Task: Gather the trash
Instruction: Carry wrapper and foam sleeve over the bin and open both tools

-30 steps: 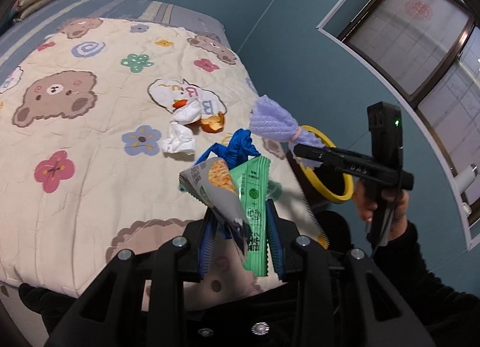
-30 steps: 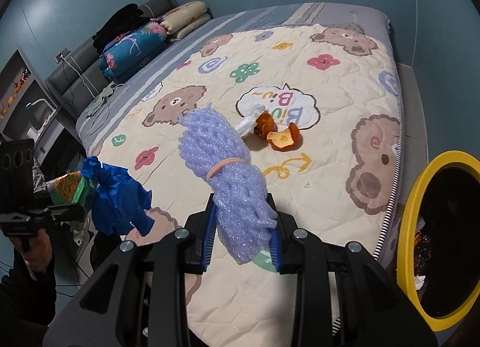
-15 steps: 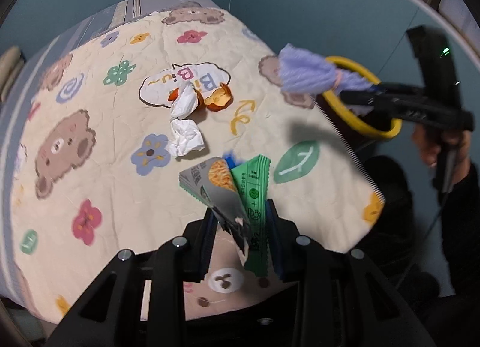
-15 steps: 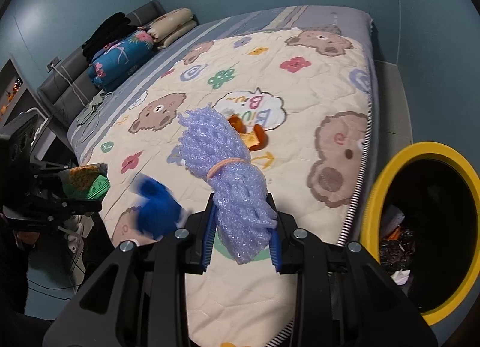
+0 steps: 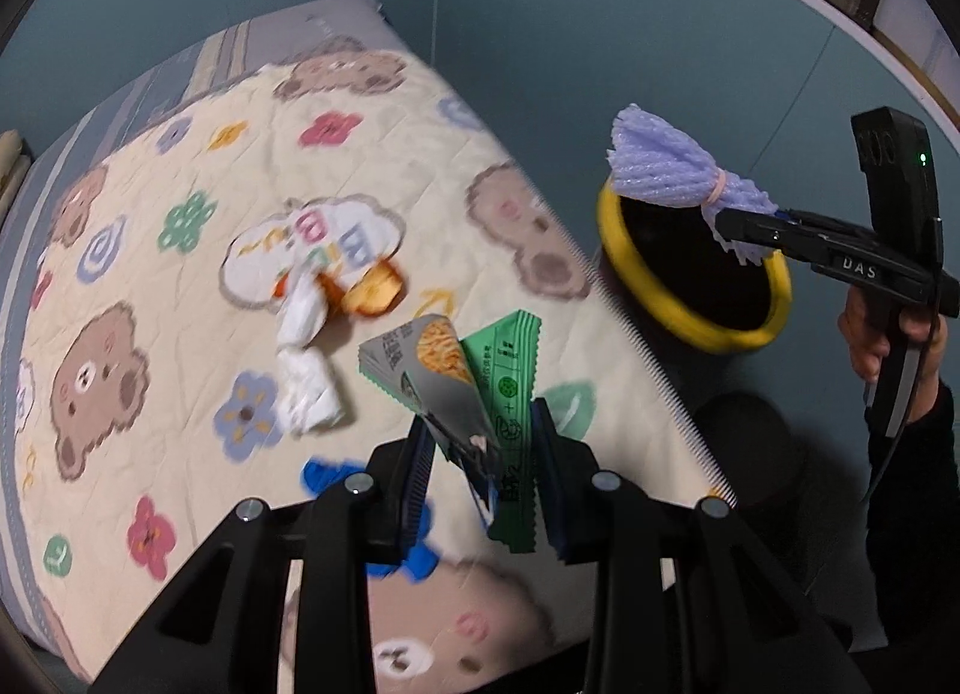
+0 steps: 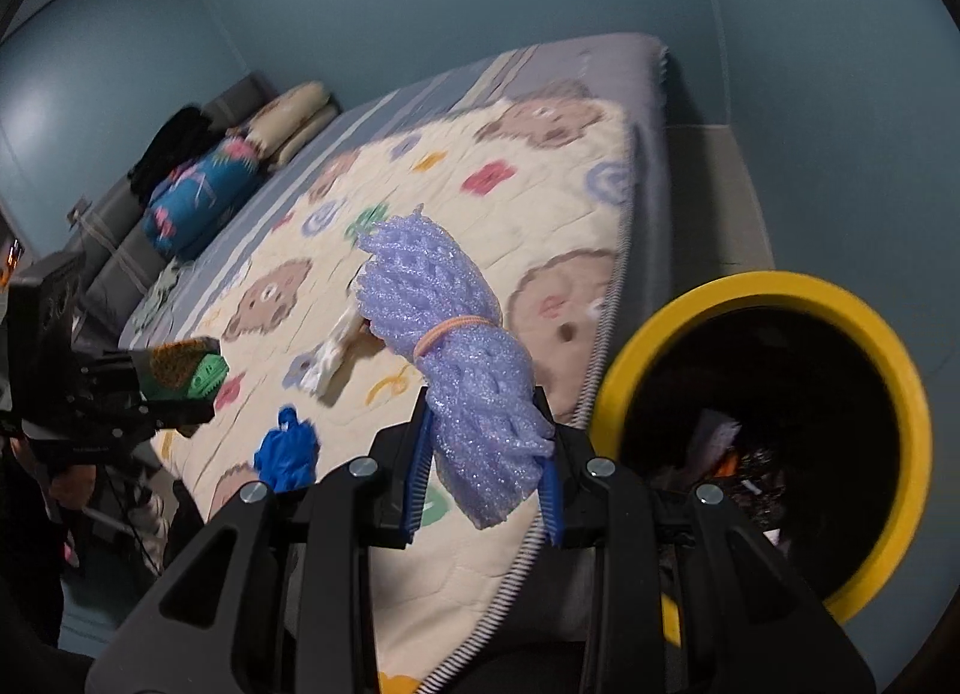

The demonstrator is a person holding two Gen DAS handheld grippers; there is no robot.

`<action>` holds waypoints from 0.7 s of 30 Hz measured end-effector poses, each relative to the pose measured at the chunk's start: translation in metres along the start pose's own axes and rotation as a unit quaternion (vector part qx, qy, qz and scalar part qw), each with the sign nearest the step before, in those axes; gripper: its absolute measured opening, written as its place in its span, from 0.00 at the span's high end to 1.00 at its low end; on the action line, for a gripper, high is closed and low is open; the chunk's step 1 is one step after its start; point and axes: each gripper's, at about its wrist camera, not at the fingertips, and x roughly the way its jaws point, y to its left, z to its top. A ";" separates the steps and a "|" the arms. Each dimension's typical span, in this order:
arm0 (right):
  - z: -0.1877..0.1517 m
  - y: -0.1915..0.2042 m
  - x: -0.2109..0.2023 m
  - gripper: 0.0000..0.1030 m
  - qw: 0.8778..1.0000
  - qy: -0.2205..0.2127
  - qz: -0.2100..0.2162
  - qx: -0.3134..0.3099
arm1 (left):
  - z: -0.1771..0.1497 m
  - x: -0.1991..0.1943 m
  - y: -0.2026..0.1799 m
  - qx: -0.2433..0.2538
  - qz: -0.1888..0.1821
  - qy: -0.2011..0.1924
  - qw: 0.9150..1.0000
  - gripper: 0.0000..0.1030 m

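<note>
Foam netting (image 6: pixel 462 358), a lilac bundle cinched by 1 orange band, is sitting clamped in the right gripper (image 6: pixel 486 472) beside the yellow-rimmed bin (image 6: pixel 888 394), pointing forward along the fingers, while the left gripper (image 5: pixel 480 454) is clamping 2 snack wrappers (image 5: pixel 462 376) above the quilt (image 5: pixel 180 334).

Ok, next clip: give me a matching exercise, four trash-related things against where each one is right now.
Things:
1. purple foam net
2. snack wrappers
3. blue glove
4. yellow-rimmed bin

Places:
A. lying on the quilt near its edge
B. on the floor beside the bed
C. clamped in the right gripper
D. clamped in the left gripper

Pairs: 1-C, 2-D, 3-A, 4-B
</note>
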 end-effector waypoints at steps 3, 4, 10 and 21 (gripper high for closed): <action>0.008 -0.020 -0.021 0.72 0.999 -0.033 -0.030 0.023 | 0.017 0.004 -0.015 0.005 -0.016 -0.014 1.000 0.71; 0.009 -0.025 -0.026 0.72 0.998 -0.040 -0.041 0.030 | 0.022 0.006 -0.020 0.008 -0.022 -0.017 1.000 0.71; 0.013 -0.063 -0.051 0.72 0.990 -0.066 -0.087 0.089 | 0.051 0.031 -0.059 0.034 -0.063 -0.028 0.997 0.71; 0.007 -0.106 -0.053 0.72 0.979 -0.060 -0.127 0.146 | 0.089 0.086 -0.115 0.061 -0.108 -0.029 0.992 0.71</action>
